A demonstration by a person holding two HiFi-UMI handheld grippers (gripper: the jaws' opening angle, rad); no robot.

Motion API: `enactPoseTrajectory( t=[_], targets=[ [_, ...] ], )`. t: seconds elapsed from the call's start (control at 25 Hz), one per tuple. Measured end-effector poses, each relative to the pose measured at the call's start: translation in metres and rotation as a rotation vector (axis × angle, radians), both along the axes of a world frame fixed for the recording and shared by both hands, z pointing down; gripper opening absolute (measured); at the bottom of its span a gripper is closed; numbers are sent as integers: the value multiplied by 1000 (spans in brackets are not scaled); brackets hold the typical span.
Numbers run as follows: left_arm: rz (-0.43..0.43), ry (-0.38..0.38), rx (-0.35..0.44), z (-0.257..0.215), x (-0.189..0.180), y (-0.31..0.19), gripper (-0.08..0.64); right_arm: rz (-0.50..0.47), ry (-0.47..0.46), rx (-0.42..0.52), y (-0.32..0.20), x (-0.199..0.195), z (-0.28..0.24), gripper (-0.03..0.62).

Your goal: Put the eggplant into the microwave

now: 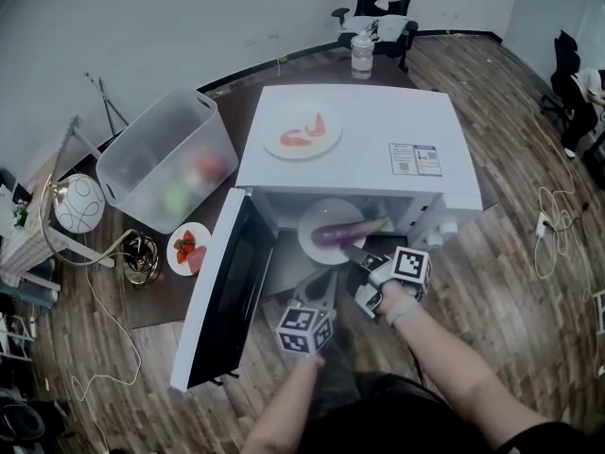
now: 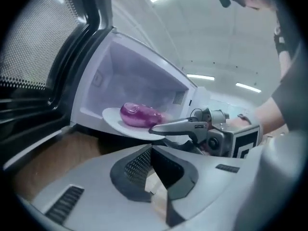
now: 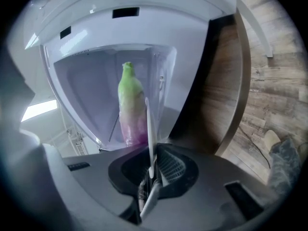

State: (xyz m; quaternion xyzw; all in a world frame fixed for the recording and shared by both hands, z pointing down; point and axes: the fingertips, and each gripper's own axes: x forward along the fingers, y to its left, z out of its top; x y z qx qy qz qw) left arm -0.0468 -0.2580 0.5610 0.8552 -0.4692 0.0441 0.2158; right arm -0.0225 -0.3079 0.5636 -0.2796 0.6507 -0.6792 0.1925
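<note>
A purple eggplant (image 1: pixel 345 232) with a green stem lies on a white plate (image 1: pixel 315 241) at the mouth of the white microwave (image 1: pixel 378 130), whose door (image 1: pixel 222 296) hangs open to the left. My right gripper (image 1: pixel 355 253) is shut on the plate's near rim. In the right gripper view the plate (image 3: pixel 149 129) stands edge-on between the jaws with the eggplant (image 3: pixel 131 105) beyond it. My left gripper (image 1: pixel 324 280) is shut and holds nothing, just below and left of the plate. From the left gripper (image 2: pixel 152 150) I see the eggplant (image 2: pixel 139 114), the plate (image 2: pixel 115 119) and the right gripper (image 2: pixel 160 129).
A plate of red food (image 1: pixel 302 129) sits on top of the microwave. To the left are a clear plastic bin (image 1: pixel 165 159) with produce and a small plate of strawberries (image 1: pixel 189 247). A bottle (image 1: pixel 362 55) and an office chair (image 1: pixel 383 8) stand behind. Cables lie on the wooden floor.
</note>
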Motion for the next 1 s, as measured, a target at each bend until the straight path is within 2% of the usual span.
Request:
enactPoseTrajectory(
  t=[0.2,0.4,0.64,0.84,0.92,1.0],
  targets=[
    [-26,-77,58,-4,-1,-7,-8,9,4,-11,-5,-2,0,28],
    [-39,-113,82,-13,-2,-13,-8,14,-1,-25,-11,-1,-3,31],
    [-55,-98,82,-15,-5,-23,-8,3,26,-5,-18,-2,-6,44],
    [-73,-80,71,-19,-8,-33,-8,-34,54,50,-21,-3,-12,51],
    [-75,-79,66,-19,-8,-34,-8,-47,63,65,-21,-2,-13,87],
    [-79,-78,66,-19,-7,-36,-8,-61,78,81,-20,-1,-13,87]
  ],
)
